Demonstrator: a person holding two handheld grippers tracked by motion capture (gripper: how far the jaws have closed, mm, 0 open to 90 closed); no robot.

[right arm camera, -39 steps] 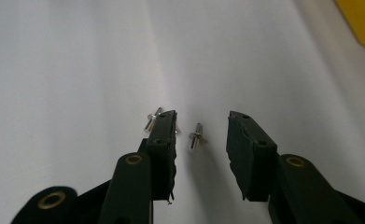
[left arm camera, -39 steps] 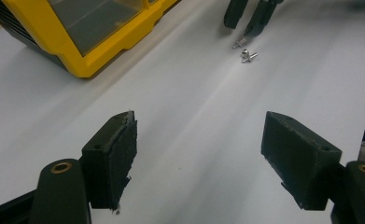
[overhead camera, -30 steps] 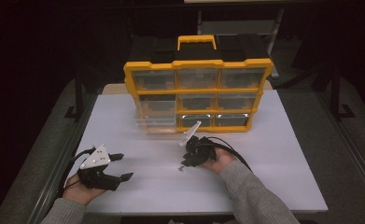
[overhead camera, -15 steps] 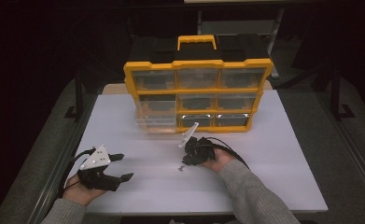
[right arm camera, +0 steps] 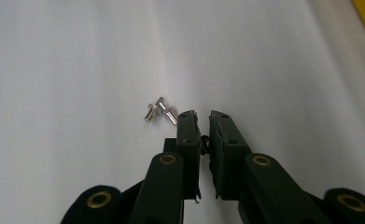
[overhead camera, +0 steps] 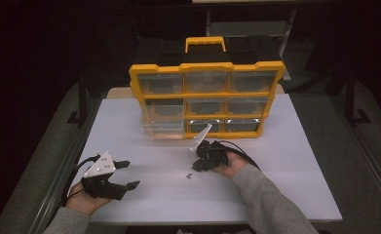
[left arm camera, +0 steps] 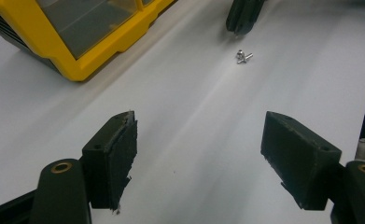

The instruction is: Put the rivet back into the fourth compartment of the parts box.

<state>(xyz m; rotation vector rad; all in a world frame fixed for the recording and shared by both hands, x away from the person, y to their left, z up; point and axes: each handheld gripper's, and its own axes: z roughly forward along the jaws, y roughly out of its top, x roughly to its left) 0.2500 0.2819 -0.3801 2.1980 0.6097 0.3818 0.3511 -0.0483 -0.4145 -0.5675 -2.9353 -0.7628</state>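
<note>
Two small silver screws [overhead camera: 189,176] [right arm camera: 159,111] [left arm camera: 242,56] lie together on the white table. My right gripper [overhead camera: 196,168] [right arm camera: 203,114] hovers just right of them with its tips down at the table. Its jaws have just been closing and stand nearly together with only a thin slit. Nothing sits between them, and the screws stay outside the left jaw. My left gripper [overhead camera: 129,174] [left arm camera: 200,126] rests at the front left, open wide and empty, facing the screws. The right gripper's tips [left arm camera: 243,18] show beyond the screws in the left gripper view.
A yellow parts organizer [overhead camera: 207,97] [left arm camera: 77,32] with clear drawers stands upright at the back of the table [overhead camera: 276,185]. Its lower left drawer [overhead camera: 163,129] is pulled out toward me. Bare white table lies between the two grippers.
The right gripper's jaws have drawn together beside the screws, and the hand has barely shifted. The left gripper has kept still.
</note>
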